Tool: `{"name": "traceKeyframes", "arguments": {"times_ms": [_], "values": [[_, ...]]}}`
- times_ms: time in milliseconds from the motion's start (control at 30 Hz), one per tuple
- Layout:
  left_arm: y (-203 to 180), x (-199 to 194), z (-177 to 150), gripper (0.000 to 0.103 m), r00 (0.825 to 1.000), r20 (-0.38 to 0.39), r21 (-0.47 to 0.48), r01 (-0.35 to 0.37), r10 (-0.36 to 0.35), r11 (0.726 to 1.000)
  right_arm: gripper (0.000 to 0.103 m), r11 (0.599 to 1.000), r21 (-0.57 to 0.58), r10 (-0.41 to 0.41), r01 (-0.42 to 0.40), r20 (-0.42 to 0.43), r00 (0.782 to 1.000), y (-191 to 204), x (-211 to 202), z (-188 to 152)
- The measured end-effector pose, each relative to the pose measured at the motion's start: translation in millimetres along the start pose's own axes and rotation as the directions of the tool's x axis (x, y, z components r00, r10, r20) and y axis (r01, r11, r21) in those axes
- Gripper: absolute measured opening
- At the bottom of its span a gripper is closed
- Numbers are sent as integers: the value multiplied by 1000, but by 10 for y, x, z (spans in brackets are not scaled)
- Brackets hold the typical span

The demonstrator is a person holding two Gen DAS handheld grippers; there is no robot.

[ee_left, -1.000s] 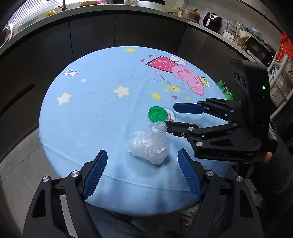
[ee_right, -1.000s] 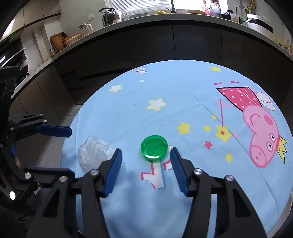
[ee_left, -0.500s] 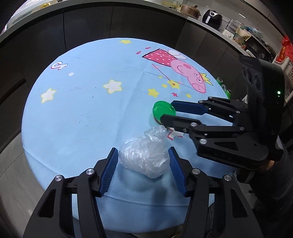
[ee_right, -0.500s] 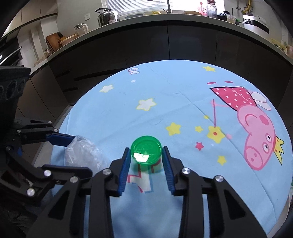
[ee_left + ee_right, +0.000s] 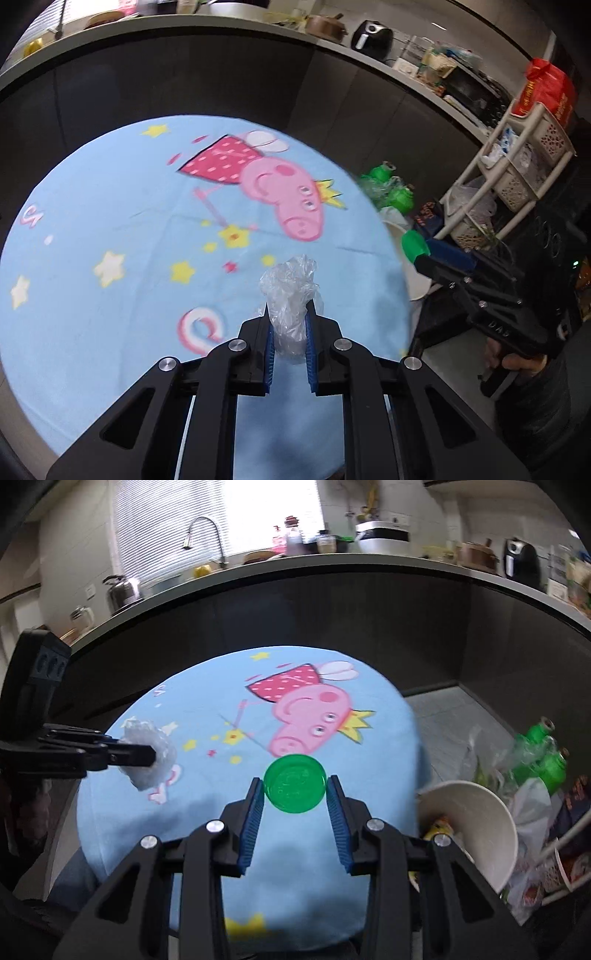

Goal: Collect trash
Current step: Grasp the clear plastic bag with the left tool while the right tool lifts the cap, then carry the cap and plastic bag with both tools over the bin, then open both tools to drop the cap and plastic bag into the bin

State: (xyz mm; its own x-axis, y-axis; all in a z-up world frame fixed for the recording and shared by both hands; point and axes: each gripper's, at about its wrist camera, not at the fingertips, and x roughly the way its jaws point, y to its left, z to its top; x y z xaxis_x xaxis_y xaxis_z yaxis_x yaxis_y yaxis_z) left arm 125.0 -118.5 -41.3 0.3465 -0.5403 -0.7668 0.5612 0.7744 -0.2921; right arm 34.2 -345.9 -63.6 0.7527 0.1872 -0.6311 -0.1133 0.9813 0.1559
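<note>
Right wrist view finds the pickup step complete and the carry under way: both pieces of trash are lifted clear of the table, judged from the gap beneath them. Next move, in my judgement, calls for swinging both to the trash heap beside the table's right edge and letting go above it. Left gripper has just been closing and is clenched on the bag, crushed between its pads. Right gripper grasps the green lid by its rim, jaws part-way apart.
</note>
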Motion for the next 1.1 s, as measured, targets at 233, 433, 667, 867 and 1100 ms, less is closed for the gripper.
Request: {"name": "traceKeyframes", "arguments": {"times_ms": [233, 433, 667, 867, 1100], "values": [[-1027, 614, 611, 12, 984, -46, 130, 175, -171, 976, 36, 971, 151, -187, 185, 0, 982, -938, -238, -326], [-1668, 1330, 841, 13, 973, -131, 199, 214, -190, 956, 38, 952, 216, -222, 219, -13, 975, -1430, -129, -496], [-1742, 1529, 875, 93, 992, -60, 209, 118, -107, 971, 93, 945, 220, -248, 241, 5, 969, -1615, 3, -594], [-1563, 1223, 884, 94, 1000, 24, 152, 14, -18, 988, 100, 934, 258, -257, 246, 10, 966, -1485, -124, -563], [-1244, 379, 626, 94, 981, 155, 48, -122, 114, 991, 100, 944, 196, -287, 266, 88, 954, -862, -544, -201]]}}
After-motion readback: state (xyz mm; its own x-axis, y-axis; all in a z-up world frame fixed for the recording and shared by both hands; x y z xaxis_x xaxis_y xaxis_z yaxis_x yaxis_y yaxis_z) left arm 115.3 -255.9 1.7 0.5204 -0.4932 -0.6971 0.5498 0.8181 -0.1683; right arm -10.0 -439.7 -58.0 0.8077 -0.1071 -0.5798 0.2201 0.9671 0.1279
